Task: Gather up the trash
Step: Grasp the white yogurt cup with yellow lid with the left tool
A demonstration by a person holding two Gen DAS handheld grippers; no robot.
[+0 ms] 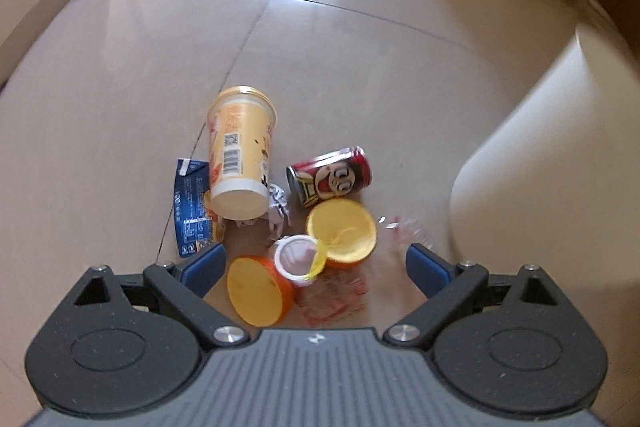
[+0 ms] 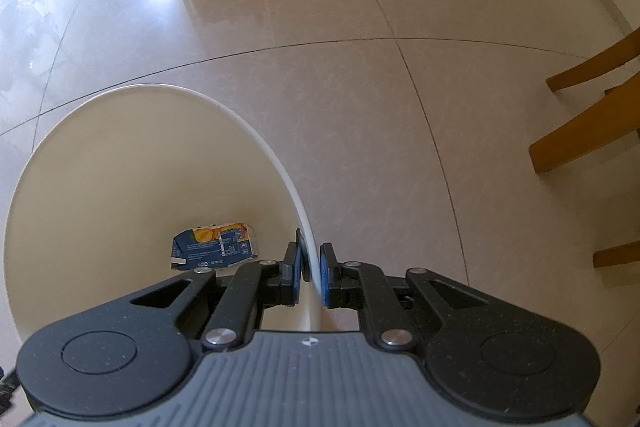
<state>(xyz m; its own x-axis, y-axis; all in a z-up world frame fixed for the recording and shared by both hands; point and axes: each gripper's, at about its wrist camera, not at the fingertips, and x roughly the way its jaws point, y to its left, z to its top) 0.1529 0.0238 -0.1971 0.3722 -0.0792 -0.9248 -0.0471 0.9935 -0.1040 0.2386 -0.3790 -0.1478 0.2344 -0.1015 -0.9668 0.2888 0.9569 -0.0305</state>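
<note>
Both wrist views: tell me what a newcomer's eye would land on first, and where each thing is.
A heap of trash lies on the tiled floor just ahead of the open left claw: a tall yellow cup on its side, a red can to its right, and two orange lids nearest the claw. In the right wrist view, the right claw is shut on the rim of a white bin with a blue carton at its bottom.

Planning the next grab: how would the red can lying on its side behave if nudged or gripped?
The red can lies on its side on smooth tile, so it would probably roll if nudged. Its round, glossy wall looks slippery, so gripping across the body seems safest. It looks undented, likely stiff.
</note>
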